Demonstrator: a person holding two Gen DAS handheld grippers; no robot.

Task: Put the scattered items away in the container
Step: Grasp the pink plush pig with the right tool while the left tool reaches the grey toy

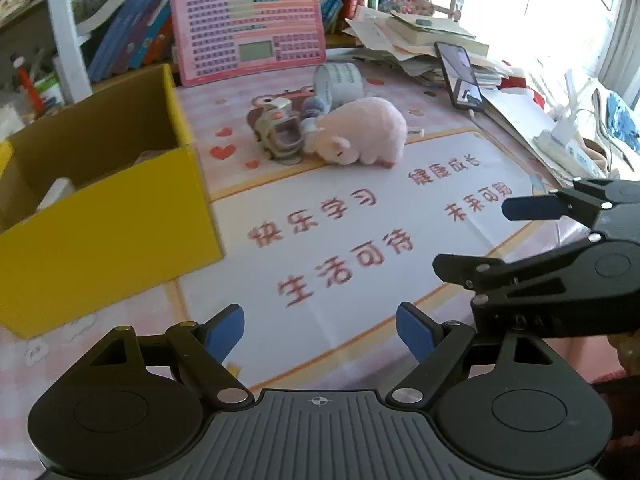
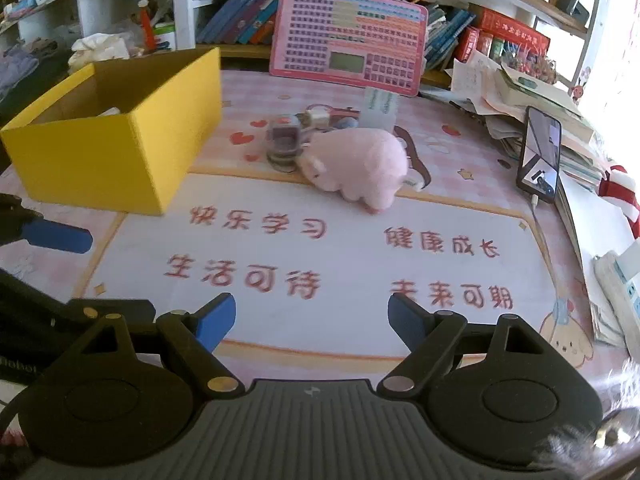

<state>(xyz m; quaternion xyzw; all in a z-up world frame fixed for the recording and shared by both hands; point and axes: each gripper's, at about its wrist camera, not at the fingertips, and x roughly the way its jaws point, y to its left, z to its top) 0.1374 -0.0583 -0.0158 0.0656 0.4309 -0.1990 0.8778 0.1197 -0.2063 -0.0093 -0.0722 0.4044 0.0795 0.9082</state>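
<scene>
Left wrist view: the left gripper point(image 1: 320, 330) hangs open and empty, like the right gripper point(image 2: 312, 320). Ahead lies a pink plush pig point(image 1: 360, 132) (touching small toys), with the yellow cardboard box point(image 1: 100, 216) forward-left on the worktop point(image 1: 360, 240).

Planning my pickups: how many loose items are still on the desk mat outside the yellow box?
3 visible: soft pink plush pig; small grey toy touching its snout; clear plastic bottle lying behind both. More may be hidden behind the pig.
</scene>
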